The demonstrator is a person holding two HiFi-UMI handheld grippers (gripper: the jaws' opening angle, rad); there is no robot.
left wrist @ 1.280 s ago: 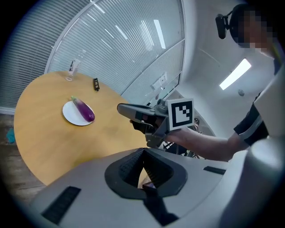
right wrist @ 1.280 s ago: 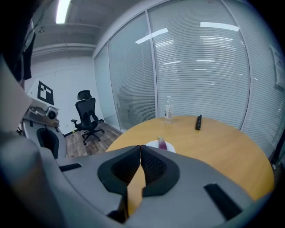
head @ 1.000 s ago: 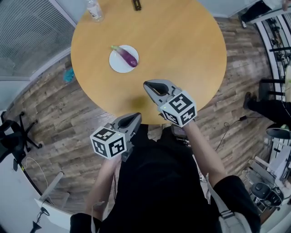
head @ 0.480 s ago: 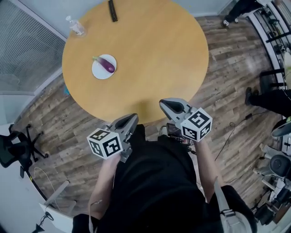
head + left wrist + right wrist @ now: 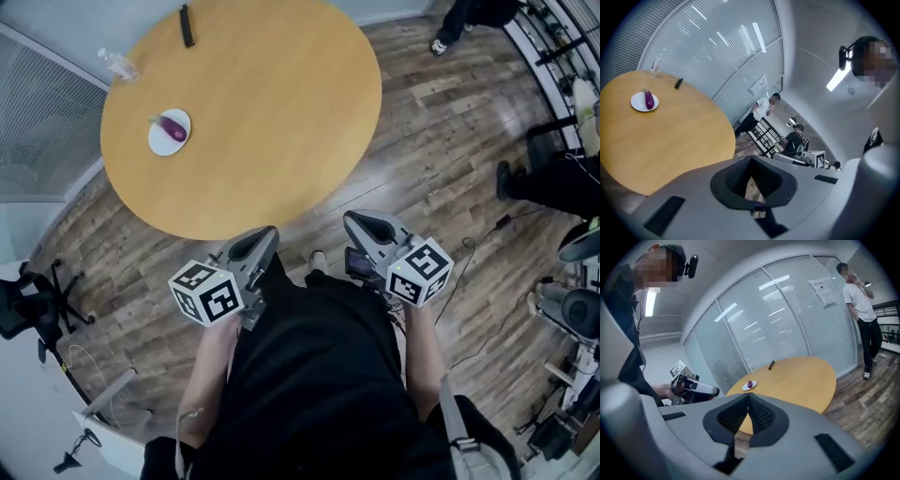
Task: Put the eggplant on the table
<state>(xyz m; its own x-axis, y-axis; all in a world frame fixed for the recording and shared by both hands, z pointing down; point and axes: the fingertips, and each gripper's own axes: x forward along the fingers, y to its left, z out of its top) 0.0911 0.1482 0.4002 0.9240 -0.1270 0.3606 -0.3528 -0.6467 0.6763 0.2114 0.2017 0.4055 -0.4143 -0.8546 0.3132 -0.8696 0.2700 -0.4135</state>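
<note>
Both claws empty, short of the table (image 5: 272, 112).
My left gripper (image 5: 266, 232) and right gripper (image 5: 355, 221) sit jaws pressed together on nothing, just off the table's near edge; eggplant (image 5: 173, 128) lies on white plate (image 5: 158, 143) at the table's far-left side.

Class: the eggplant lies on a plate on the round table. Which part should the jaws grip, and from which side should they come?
Probably the thick purple middle of the eggplant, from above, with the jaws across its narrow width: it lies flat on the white plate, and its stem end tapers thin.
</note>
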